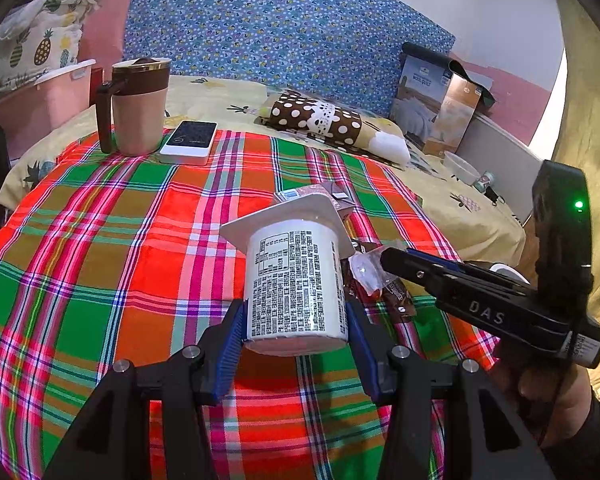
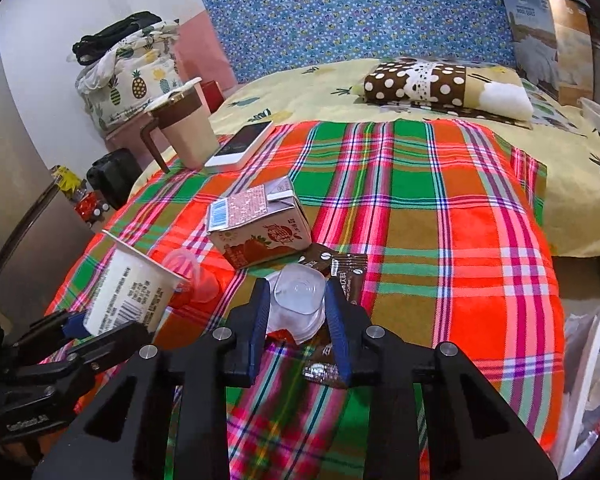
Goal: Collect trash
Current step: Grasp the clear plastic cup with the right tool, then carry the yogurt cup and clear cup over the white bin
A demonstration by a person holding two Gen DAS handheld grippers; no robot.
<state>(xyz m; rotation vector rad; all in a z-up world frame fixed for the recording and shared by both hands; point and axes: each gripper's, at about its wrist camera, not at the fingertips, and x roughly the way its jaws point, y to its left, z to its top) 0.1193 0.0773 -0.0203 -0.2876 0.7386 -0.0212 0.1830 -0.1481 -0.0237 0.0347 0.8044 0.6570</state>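
Note:
A white yogurt cup (image 1: 292,280) with black print lies tilted between the blue pads of my left gripper (image 1: 296,310), which is shut on it above the plaid cloth. In the right wrist view the same cup (image 2: 132,284) sits at the lower left in the left gripper (image 2: 74,326). My right gripper (image 2: 297,290) has its pads against both sides of a crumpled clear plastic cup (image 2: 298,298), and it reaches in from the right in the left wrist view (image 1: 386,259). A strawberry drink carton (image 2: 260,224) and brown sachets (image 2: 342,270) lie just beyond.
The plaid cloth (image 2: 440,240) covers a round surface over a yellow bedsheet. A lidded mug (image 1: 140,108) and a flat white device (image 1: 190,142) stand at the far left. A pinkish clear cup (image 2: 194,276) lies by the yogurt cup. A white bag or bin rim (image 2: 592,376) is at the right edge.

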